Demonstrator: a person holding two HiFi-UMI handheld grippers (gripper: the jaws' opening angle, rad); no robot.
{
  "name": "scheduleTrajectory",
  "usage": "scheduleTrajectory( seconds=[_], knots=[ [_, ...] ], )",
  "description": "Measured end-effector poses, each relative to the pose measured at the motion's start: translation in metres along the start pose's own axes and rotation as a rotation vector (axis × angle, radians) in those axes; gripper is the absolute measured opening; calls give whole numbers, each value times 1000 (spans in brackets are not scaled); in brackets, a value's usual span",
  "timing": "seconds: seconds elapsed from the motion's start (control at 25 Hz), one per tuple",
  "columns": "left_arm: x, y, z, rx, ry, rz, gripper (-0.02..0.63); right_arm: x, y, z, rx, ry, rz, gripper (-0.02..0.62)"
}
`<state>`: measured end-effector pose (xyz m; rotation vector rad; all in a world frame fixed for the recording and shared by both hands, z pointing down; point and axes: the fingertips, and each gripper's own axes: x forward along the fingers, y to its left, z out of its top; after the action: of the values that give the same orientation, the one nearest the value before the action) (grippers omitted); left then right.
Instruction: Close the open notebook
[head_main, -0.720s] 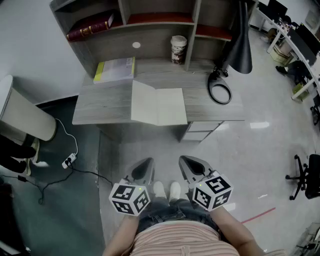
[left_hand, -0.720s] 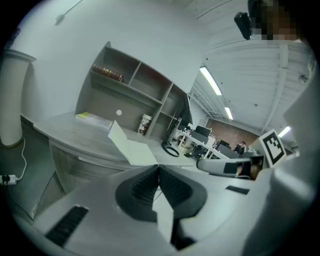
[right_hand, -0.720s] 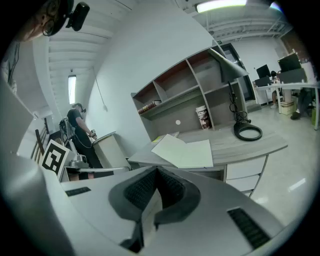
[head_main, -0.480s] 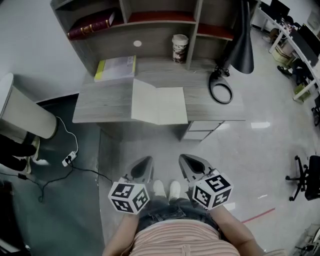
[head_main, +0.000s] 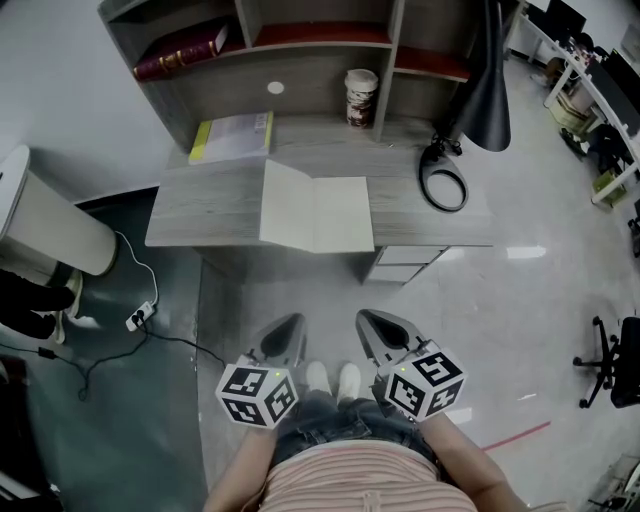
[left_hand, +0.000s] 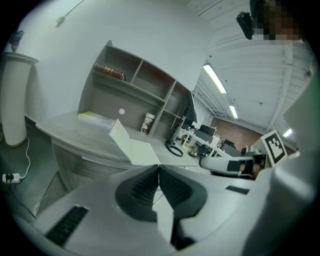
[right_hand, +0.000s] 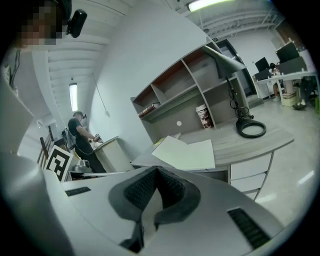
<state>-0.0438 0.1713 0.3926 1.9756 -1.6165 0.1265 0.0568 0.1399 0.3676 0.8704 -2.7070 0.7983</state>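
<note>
Head view, biggest first: grey counter (head_main: 200, 212) w/ shelf unit (head_main: 300, 70) along its back, top of frame. White cylinder (head_main: 45, 235) stands on the floor off the counter's left end. Black lamp (head_main: 485, 100) sits at the counter's right, ring base just beside the shade. And there's the notebook (head_main: 318, 212), open, front-centre on the counter, reaching the front edge, well apart from both tools.

Left tool (head_main: 296, 323) and right tool (head_main: 366, 317) hang low near the person's waist, white shoes (head_main: 333, 378) between them. Only this view gives the floor: cable and plug (head_main: 138, 321) at left, office chair (head_main: 610, 360) far right.

Left tool view: jaws pressed together, nothing between them. From here the notebook's left leaf is tilted up off the counter and the right leaf lies flat. It also catches the right tool's marker cube (left_hand: 274, 145).

Right tool view: jaws meet at the tips, empty too. Only here, a 2nd person (right_hand: 81, 136) stands at a cabinet far left.

Small stuff on the counter: yellow-edged pad (head_main: 232, 138) back-left, cup (head_main: 360, 97) back-centre. Red book (head_main: 183, 53) lies on the upper-left shelf.
</note>
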Motion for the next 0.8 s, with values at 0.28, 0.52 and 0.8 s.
scheduleTrajectory(
  seconds=[0.28,0.52,0.8],
  knots=[
    [8,-8,5,10,-15,37,12,-9,-18,0,-7,20,-2,9],
    [13,-11,21,21,-43,69,12,-16,-30,12,5,-5,10,8],
    [18,-16,31,-5,-62,76,12,-17,-43,16,30,-5,1,8]
  ],
)
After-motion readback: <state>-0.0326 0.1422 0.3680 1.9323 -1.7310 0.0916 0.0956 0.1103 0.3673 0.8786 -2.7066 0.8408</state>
